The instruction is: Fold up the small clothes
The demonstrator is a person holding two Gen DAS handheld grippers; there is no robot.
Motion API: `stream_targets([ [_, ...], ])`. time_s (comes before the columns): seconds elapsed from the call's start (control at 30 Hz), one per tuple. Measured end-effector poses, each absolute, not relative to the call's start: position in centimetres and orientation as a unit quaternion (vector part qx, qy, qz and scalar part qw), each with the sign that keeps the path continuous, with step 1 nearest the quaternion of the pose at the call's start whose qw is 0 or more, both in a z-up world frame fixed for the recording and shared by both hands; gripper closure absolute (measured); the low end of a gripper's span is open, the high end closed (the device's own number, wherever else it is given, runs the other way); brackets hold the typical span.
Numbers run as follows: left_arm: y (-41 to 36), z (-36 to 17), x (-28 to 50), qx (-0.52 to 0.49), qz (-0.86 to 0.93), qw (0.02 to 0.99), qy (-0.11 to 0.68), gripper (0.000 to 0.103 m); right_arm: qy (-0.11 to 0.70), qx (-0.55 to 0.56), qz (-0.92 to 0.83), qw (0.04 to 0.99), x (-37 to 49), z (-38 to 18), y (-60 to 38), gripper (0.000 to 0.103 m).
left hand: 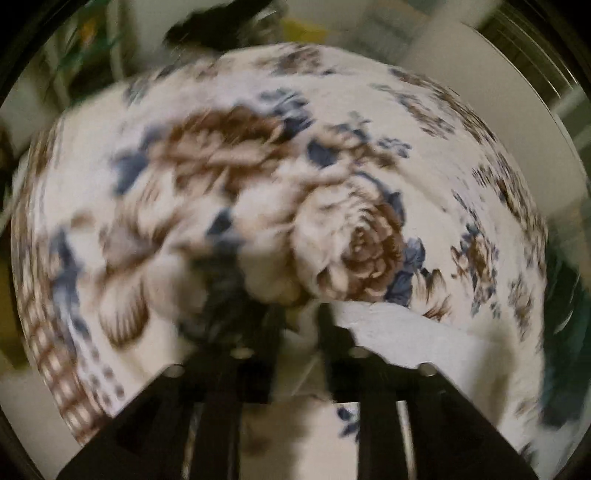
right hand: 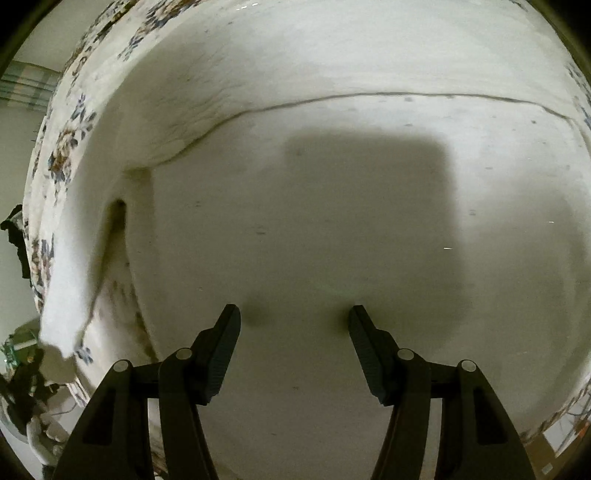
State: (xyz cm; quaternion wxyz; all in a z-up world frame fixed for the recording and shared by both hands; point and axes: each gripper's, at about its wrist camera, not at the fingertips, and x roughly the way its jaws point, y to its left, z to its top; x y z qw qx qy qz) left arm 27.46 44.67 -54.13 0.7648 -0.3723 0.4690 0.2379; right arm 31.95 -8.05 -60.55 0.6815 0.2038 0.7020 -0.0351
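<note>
A white garment (right hand: 332,229) lies spread flat, filling the right wrist view, with a seam line running across its upper part. My right gripper (right hand: 293,317) is open just above it, holding nothing, and casts a shadow on the cloth. In the blurred left wrist view, my left gripper (left hand: 301,314) is shut on a fold of the white garment (left hand: 424,343), lifted over the floral cloth (left hand: 258,166). One edge of the garment (right hand: 62,321) is raised at the left of the right wrist view.
The floral table cover (right hand: 62,155), white with brown and blue flowers, lies under the garment. A dark object (left hand: 221,26) sits beyond the table's far edge. A dark cloth (right hand: 16,240) hangs at the left.
</note>
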Motion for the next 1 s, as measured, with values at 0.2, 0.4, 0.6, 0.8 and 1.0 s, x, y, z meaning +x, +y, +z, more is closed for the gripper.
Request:
stream_targets([
  [0.2, 43.5, -55.7, 20.7, -0.53, 0.247, 0.706, 0.401, 0.041, 0.696, 0.211, -0.028, 0.685, 33.0, -60.1, -6.3, 0.031],
  [0.4, 40.5, -60.2, 24.8, -0.6, 0.199, 0.668, 0.393, 0.041, 0.685, 0.194, -0.063, 0.699, 34.4, -60.3, -7.2, 0.03],
  [0.6, 41.7, -58.2, 29.5, -0.509, 0.281, 0.715, 0.387, 0.097, 0.671, 0.19, -0.071, 0.713, 35.4, -59.5, -9.7, 0.024],
  [0.8, 42.6, -51.2, 31.5, -0.429, 0.292, 0.782, 0.344, 0.097, 0.653, 0.12, -0.127, 0.737, 37.0, -58.3, -11.9, 0.005],
  [1.0, 38.0, -45.1, 35.7, -0.324, 0.257, 0.846, 0.336, 0.097, 0.611, 0.054, -0.177, 0.77, 39.8, -56.3, -16.0, 0.0],
])
